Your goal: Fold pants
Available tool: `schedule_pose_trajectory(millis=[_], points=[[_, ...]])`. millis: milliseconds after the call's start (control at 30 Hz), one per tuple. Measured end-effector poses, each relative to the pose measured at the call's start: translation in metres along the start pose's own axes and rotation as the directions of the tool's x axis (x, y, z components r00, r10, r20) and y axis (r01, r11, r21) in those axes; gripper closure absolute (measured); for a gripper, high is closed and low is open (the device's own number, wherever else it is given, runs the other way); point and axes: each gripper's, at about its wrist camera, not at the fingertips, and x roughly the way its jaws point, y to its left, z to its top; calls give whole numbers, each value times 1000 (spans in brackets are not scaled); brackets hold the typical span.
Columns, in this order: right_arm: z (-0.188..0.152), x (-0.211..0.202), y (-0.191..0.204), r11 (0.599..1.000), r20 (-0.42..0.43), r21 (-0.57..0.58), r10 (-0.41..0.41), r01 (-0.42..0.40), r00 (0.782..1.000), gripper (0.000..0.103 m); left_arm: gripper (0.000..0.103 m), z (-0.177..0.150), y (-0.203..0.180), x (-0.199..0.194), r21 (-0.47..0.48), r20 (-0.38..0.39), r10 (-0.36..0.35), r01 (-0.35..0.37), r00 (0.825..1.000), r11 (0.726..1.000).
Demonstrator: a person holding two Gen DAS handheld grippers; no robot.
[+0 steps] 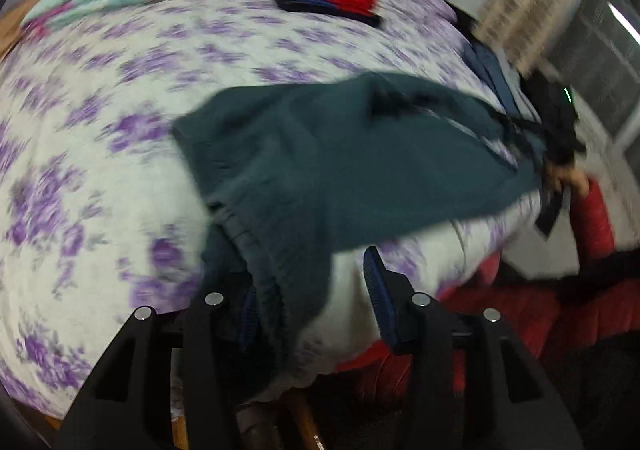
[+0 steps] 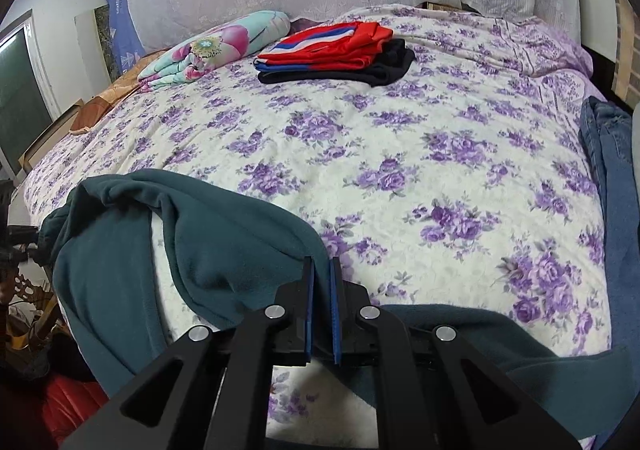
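The dark teal pants (image 1: 320, 154) lie blurred across the near edge of the bed in the left wrist view. My left gripper (image 1: 304, 278) stands open; a fold of the pants drapes over its left finger and hides that pad, while the right pad (image 1: 378, 290) is bare. At the far right a hand (image 1: 572, 178) holds the other gripper at the pants' far end. In the right wrist view my right gripper (image 2: 321, 264) is shut on an edge of the pants (image 2: 224, 250), which hang over the bed's front edge on both sides.
The bed (image 2: 400, 130) has a white cover with purple flowers. A folded red, blue and black stack (image 2: 336, 50) and a folded floral blanket (image 2: 216, 46) lie at the back. Blue jeans (image 2: 612, 186) hang at the right edge. A red padded sleeve (image 1: 592, 226) is low right.
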Motion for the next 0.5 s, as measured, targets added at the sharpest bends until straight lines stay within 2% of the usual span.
schedule_pose_trajectory(millis=[67,100,133,200,267,367,433,500], points=[[-1,1,-1,1000,-6,9,7,-7,1000,95,56,1,-9,-4,45,14,-10,9,1000,999],[-1,1,-3,1000,-8,17,15,-15,1000,95,52,3,-7,-8,34,33,-16,15,999,999],[-1,2,-3,1000,-8,22,19,-19,1000,95,41,7,-2,-12,10,51,-32,32,998,999],[-1,3,-5,999,-6,29,24,-23,1000,95,27,15,16,-15,-67,90,-52,59,995,996],[-1,6,-5,999,-9,37,27,-26,1000,95,26,23,34,-9,-149,101,-79,93,992,984],[-2,7,-7,998,-14,46,35,-35,999,95,26,34,61,6,-255,115,-174,198,978,946],[-2,7,-9,998,-17,55,45,-44,999,95,26,41,71,11,-295,115,-205,231,972,927],[-1,8,-10,997,-20,58,49,-48,999,95,26,47,87,10,-367,134,-272,303,953,879]])
